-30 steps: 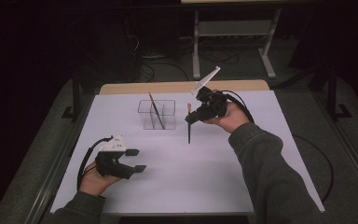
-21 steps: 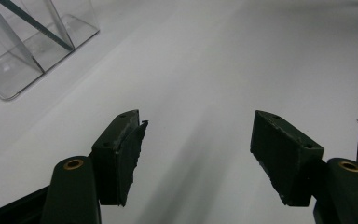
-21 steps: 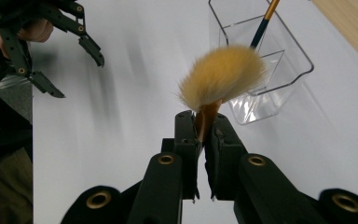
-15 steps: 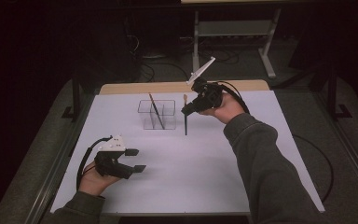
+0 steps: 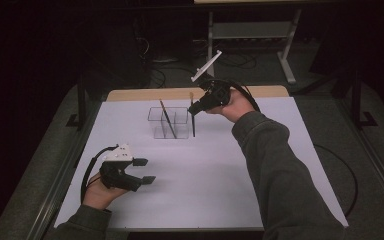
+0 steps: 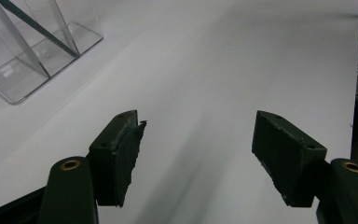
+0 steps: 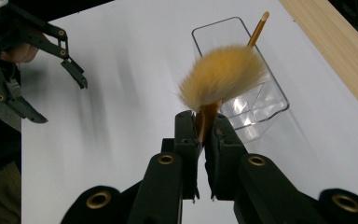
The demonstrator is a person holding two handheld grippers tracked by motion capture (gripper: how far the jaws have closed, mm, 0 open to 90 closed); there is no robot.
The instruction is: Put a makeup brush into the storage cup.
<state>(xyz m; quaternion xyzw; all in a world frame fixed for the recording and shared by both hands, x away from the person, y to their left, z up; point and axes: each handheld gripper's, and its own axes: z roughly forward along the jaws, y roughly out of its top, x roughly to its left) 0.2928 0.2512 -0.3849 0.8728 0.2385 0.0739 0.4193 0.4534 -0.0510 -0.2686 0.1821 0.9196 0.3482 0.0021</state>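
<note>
My right gripper (image 5: 196, 107) is shut on a brush just below its fluffy yellow head (image 7: 221, 74). The brush's dark handle (image 5: 193, 125) hangs straight down above the table, close by the right side of a clear two-part holder (image 5: 175, 131). In the holder leans a thin stick (image 5: 166, 119), whose orange top (image 7: 257, 30) shows in the right gripper view. My left gripper (image 5: 142, 170) rests low at the near left of the white sheet, open, with nothing between its pads (image 6: 121, 154). The left gripper view has the holder (image 6: 9, 86) at its upper left.
A white sheet (image 5: 220, 170) covers the table. A wooden strip (image 5: 145, 93) runs along its far edge. Beyond it stands a metal frame (image 5: 252, 35) on the dark floor. A cable (image 5: 347, 175) loops off the table's right side.
My right gripper has carried the brush left and upward, from the middle of the sheet to the holder's right side. The left gripper has stayed where it was.
</note>
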